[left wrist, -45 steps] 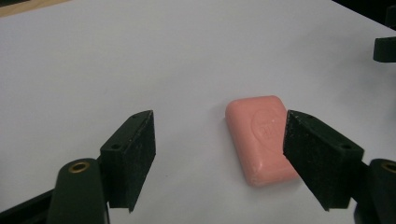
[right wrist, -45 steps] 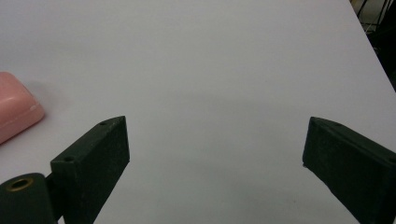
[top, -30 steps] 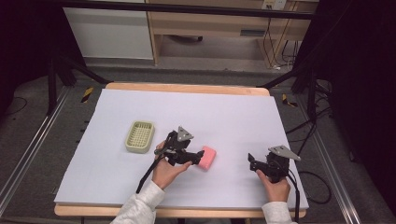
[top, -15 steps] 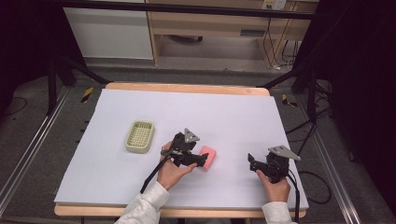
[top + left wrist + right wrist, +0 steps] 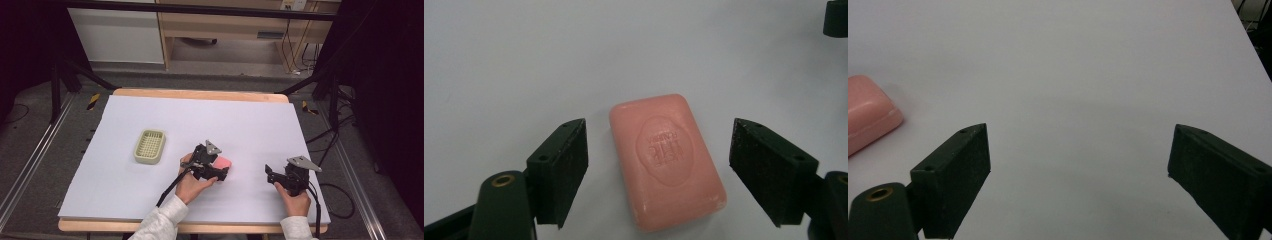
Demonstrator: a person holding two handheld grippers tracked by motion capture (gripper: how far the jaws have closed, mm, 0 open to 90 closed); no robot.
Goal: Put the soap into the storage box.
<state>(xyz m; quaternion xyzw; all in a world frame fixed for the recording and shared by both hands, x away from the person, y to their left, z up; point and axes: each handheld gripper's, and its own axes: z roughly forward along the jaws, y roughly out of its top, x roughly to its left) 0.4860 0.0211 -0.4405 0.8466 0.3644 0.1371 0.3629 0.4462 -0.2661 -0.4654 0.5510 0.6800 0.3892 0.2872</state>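
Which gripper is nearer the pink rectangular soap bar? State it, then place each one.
Left. The left gripper is open with its jaws either side of the pink rectangular soap bar, not touching. The right gripper is open, off to the bar's right over bare table.

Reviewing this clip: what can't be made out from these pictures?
- Pink soap bar: the embossed lettering in the left gripper view is too soft to read.
- The same bar in the high view: partly covered by the left tongs.
- The bar in the right gripper view: cut off by the left edge.
- Green soap dish: too small to judge its depth.
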